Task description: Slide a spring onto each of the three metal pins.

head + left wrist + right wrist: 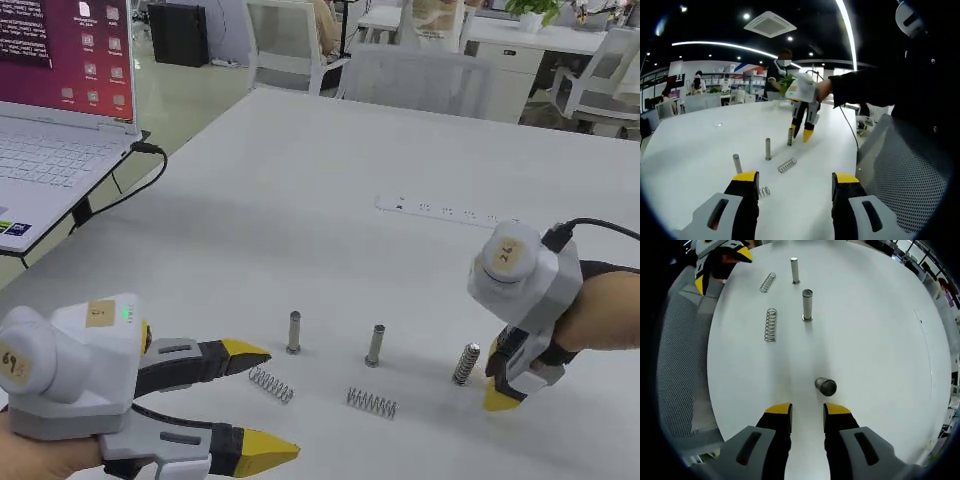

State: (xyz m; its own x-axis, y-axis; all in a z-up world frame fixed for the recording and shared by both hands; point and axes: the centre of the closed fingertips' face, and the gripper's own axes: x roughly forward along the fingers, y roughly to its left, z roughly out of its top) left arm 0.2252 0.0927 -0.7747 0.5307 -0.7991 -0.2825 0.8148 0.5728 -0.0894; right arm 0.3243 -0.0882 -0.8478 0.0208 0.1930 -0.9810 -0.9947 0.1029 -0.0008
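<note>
A: Left gripper (258, 400), holding anything?
B: No. It gapes wide and empty at the near edge of the white table (300, 180). Right gripper (807, 411) is parted narrowly, also empty, tips just short of the right pin (825, 386).
A: Progress?
B: 1 of 3 done, I'd judge. The right pin wears its fitted spring (466, 363). Middle pin (376, 345) and left pin (294, 332) stand bare. Left loose spring (270, 384) and middle loose spring (372, 402) lie flat just before them.
</note>
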